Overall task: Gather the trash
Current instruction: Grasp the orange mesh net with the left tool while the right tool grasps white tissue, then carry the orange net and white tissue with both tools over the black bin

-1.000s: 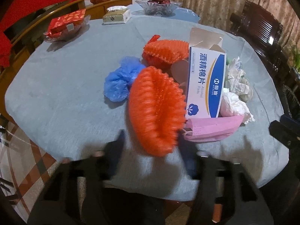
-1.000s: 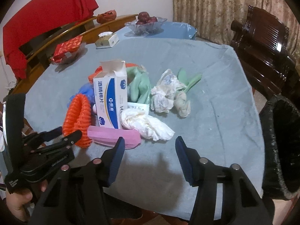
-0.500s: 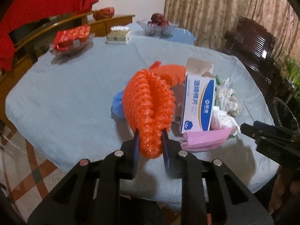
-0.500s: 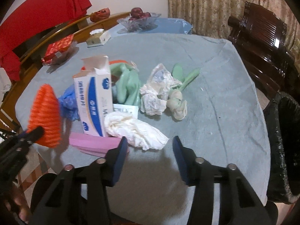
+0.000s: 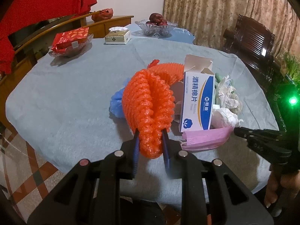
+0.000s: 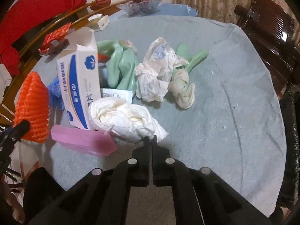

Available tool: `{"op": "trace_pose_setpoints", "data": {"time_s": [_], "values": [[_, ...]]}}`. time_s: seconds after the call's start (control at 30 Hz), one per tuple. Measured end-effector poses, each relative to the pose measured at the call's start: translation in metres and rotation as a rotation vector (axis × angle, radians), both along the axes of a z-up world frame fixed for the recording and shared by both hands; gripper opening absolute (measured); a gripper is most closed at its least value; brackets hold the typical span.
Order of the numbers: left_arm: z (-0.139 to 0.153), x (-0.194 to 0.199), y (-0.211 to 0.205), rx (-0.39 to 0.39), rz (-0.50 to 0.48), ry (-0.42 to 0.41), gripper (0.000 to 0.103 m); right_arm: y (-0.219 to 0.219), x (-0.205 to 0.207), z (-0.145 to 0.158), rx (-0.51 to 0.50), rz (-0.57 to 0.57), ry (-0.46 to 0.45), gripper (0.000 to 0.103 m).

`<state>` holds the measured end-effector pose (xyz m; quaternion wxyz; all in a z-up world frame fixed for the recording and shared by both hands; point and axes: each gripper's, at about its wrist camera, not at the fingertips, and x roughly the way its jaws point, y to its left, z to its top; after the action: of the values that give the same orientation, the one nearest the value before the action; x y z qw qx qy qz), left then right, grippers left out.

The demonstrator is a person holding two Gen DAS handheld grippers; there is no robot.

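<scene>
Your left claw [image 5: 150, 146] is showing black angular arms, blue pads on the fingers [image 5: 136, 150] and round silver screws behind them. Your right claw [image 6: 150, 140] is wearing matching black arms and silver screws.

Both wrist views close, angled down over table [image 5: 75, 93]; share alcohol-pad box [image 5: 198, 101] from opposite sides.

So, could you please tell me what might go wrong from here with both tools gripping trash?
1. The right tool pinches only the edge of the white crumpled tissue; it may tear or slip out.
2. The tissue touches the upright white-and-blue box and pink mask; lifting could drag or topple them.
3. The left tool holds just the orange foam net's lower end; it might sag or slip.
</scene>
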<state>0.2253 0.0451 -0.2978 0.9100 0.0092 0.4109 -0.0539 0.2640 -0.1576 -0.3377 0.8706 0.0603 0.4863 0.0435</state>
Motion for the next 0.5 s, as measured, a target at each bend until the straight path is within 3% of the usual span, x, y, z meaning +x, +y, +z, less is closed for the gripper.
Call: {"op": "trace_pose_setpoints", "data": {"time_s": [0.27,0.5], "values": [[0.007,-0.005,-0.001,-0.003,-0.004,-0.021,0.021,-0.011,-0.02,0.033,0.019,-0.022,-0.061,0.002],[0.035,-0.018,-0.017,-0.015,-0.032,-0.059,0.021,-0.033,-0.041,0.071,0.024,-0.062,-0.134,0.002]]}}
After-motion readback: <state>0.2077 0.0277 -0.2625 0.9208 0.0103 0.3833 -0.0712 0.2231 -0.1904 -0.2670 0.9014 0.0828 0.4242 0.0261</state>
